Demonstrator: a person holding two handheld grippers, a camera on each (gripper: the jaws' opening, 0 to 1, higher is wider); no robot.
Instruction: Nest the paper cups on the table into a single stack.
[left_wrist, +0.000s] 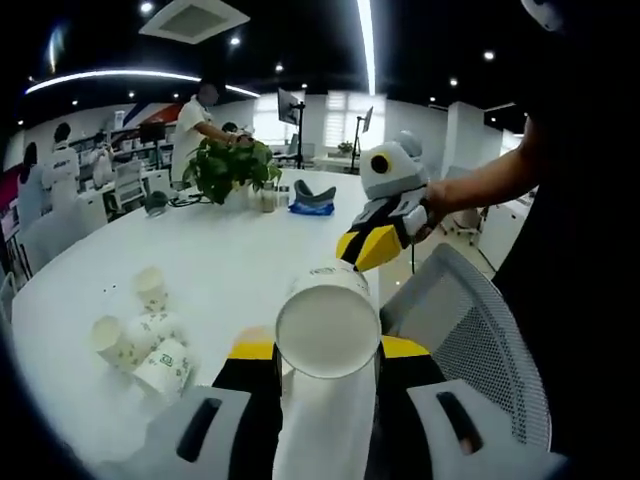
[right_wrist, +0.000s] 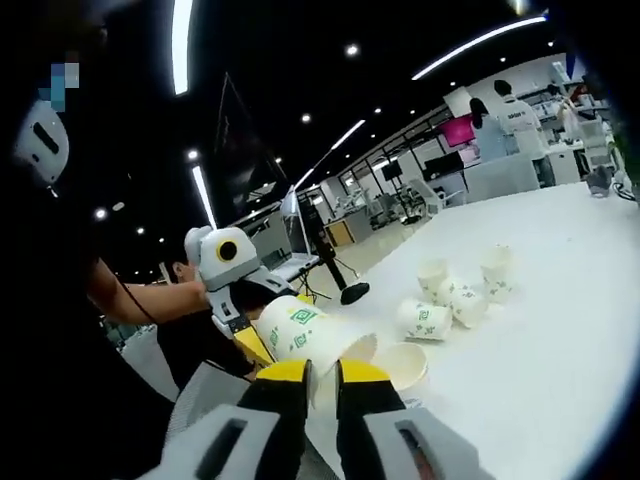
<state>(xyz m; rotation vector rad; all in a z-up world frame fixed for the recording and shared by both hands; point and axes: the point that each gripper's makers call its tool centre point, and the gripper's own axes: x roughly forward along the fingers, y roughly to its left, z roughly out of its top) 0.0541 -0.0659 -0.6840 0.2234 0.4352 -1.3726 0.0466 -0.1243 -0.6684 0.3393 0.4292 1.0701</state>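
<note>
A: The stack of cups (left_wrist: 325, 380) hid the left gripper's (left_wrist: 328, 350) jaw tips, and its base ran off the bottom edge.

B: In the right gripper view, the green print on the loose cups (right_wrist: 450, 300) was too small to read.

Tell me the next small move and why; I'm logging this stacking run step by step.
Probably carry the cup stack in the left gripper down to the loose paper cups on the white table, since several cups lie unstacked there and the right gripper looks nearly shut, seemingly empty.
</note>
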